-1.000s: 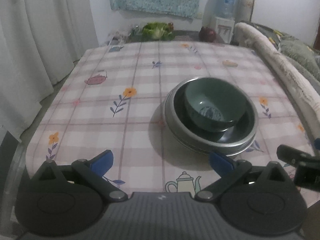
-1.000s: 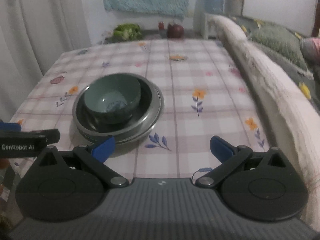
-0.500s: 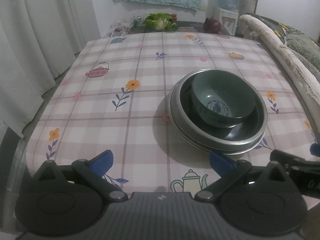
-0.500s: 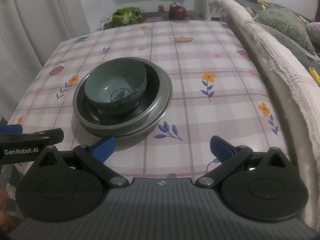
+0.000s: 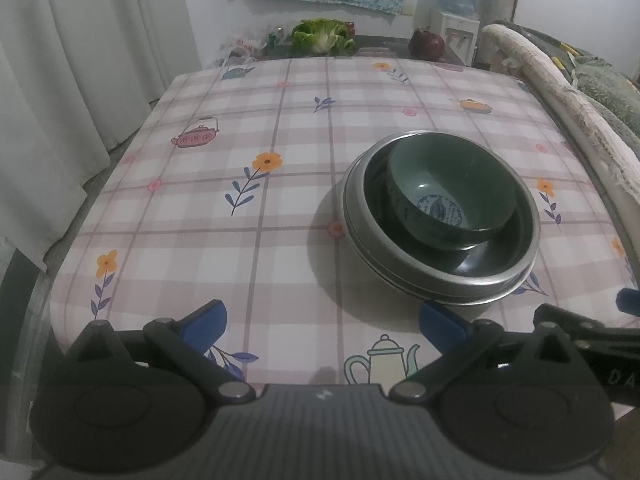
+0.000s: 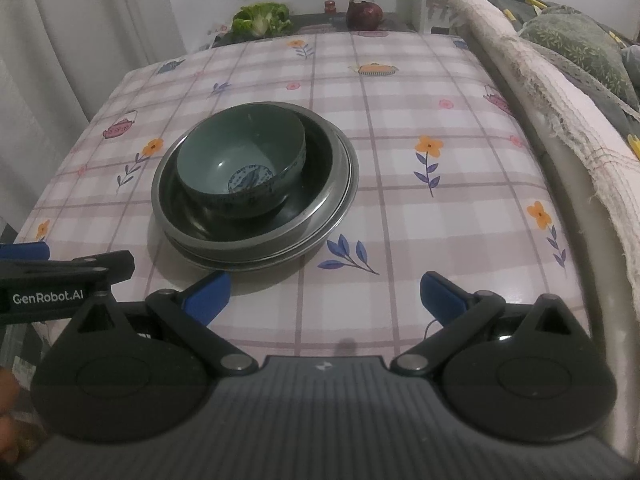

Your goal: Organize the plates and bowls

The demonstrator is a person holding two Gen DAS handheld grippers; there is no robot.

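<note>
Checked-cloth surface point(image 5: 280, 208) | green bowl point(image 5: 452, 196) nested in dark plate point(image 5: 500, 256) atop steel plates point(image 5: 360, 216) | left tongs point(image 5: 322, 320) spread wide, empty | right tongs point(image 6: 324, 296) likewise, near edge.

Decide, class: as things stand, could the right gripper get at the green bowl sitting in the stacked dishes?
Probably yes. The right gripper is open and empty, and the green bowl sits uncovered atop the stacked dishes, ahead and to its left. Only bare tablecloth lies between; the left gripper waits beside.

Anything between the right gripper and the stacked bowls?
Nothing: right wrist view shows only bare checked tablecloth between the open right gripper and the stacked bowls.
</note>
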